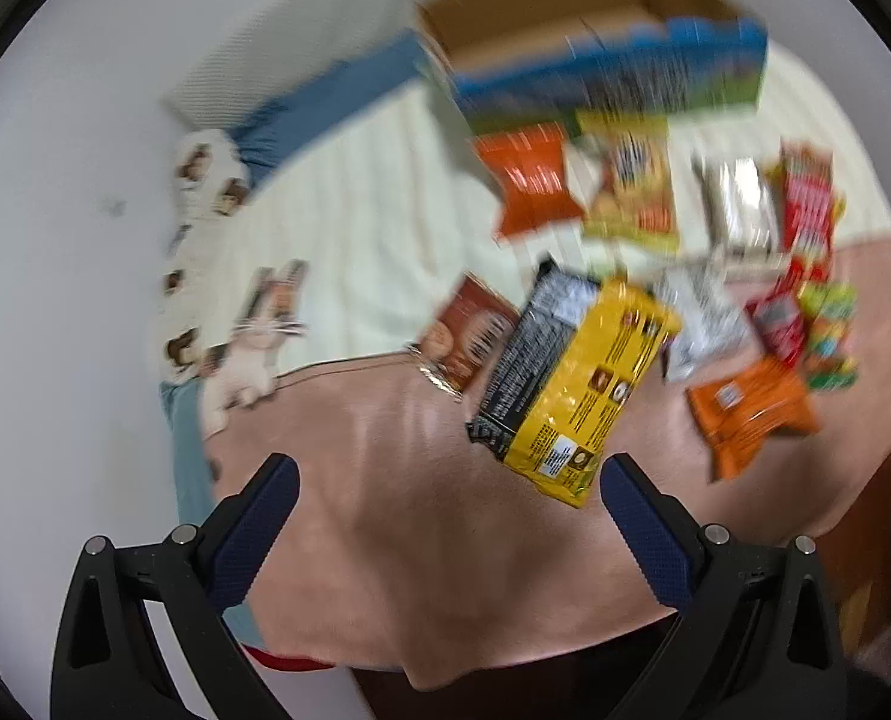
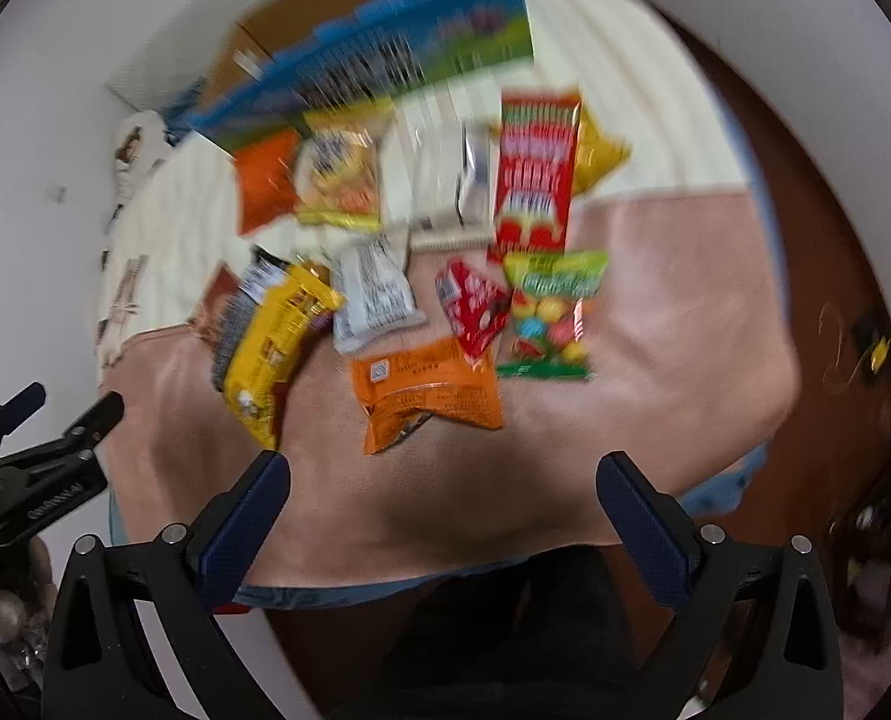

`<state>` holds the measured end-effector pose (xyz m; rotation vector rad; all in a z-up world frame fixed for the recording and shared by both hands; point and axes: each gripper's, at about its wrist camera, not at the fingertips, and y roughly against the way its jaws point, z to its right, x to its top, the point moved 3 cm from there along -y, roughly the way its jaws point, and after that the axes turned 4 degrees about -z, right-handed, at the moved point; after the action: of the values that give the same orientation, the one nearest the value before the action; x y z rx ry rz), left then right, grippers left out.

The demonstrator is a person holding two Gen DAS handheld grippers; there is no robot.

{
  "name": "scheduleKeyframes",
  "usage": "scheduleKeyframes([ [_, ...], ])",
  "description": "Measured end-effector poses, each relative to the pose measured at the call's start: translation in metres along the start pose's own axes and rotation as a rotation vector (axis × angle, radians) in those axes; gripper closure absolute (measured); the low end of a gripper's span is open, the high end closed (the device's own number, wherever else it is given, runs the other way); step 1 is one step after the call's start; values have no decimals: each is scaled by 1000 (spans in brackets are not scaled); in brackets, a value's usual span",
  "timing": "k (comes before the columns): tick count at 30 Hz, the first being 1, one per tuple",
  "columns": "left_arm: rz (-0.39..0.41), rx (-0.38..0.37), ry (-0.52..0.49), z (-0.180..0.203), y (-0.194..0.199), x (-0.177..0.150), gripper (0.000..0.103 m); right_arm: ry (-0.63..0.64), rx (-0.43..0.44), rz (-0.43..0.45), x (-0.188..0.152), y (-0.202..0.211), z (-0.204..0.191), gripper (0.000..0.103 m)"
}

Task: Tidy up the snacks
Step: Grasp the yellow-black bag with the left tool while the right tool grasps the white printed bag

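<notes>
Both views are blurred by motion. Several snack packets lie on a bed. A yellow-and-black packet (image 1: 571,384) (image 2: 271,342) lies nearest, with an orange packet (image 1: 751,414) (image 2: 430,396), a white packet (image 2: 376,297), a red packet (image 2: 475,306) and a green candy bag (image 2: 550,315) around it. An open cardboard box with blue printed sides (image 1: 595,42) (image 2: 379,54) stands behind them. My left gripper (image 1: 448,474) is open and empty above the pink blanket. My right gripper (image 2: 442,471) is open and empty, just short of the orange packet. The left gripper also shows in the right wrist view (image 2: 67,408).
A pink blanket (image 1: 421,540) covers the near part of the bed, a cream cover (image 1: 361,228) the far part. A rabbit plush toy (image 1: 253,336) and a patterned pillow (image 1: 199,228) lie at the left edge by the white wall. Brown floor (image 2: 817,240) lies to the right.
</notes>
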<state>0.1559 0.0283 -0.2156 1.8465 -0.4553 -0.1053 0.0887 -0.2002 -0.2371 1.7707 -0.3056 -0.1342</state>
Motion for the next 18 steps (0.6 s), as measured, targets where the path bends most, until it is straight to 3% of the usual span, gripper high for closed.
scheduleKeyframes([
  [5,-104,-75,-156,29,-71,26,0,-129,33,-76,12,-69,7,0],
  [10,-112,-98,-343,60,-110,47,0,-251,107,-129,17,-104,18,2],
  [12,-115,-156,-414,73,-118,51,0,-258,105,-112,21,-102,20,2],
  [15,-124,-218,-414,79,-124,55,2,-242,81,-69,32,-89,24,2],
  [18,-100,-200,-367,75,-124,52,7,-230,62,-53,45,-81,26,2],
])
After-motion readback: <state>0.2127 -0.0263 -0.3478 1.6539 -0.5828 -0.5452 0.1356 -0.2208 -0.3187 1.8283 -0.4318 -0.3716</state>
